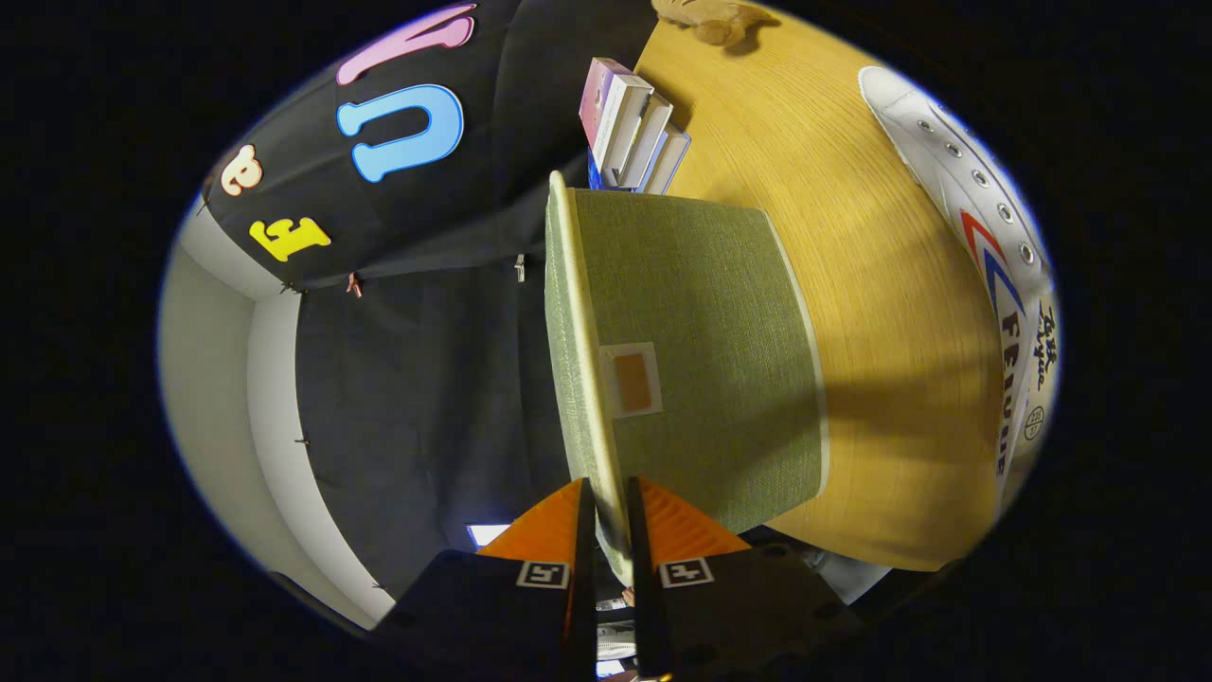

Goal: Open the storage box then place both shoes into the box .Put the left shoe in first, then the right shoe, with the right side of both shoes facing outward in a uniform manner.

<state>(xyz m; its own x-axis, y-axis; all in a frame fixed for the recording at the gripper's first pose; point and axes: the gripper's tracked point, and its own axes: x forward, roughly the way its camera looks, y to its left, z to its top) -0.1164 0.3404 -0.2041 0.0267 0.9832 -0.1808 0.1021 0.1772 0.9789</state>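
Observation:
The view is rolled on its side, with the wooden table (881,313) standing to the right. A green fabric storage box (710,360) with a small label patch stands on it just ahead of the fingers. Its lid (565,322), green with a cream rim, lies along the box's top. My gripper (609,497) is shut on the near edge of that lid, one finger on each face. I cannot tell whether the lid has come off the box. A white lace-up shoe (985,218) with red and blue stripes lies on the table beyond the box.
A few books (630,128) stand on the table behind the box. A tan soft object (710,19) lies at the table's far end. A grey wall (218,379) runs beside the booth's black cloth.

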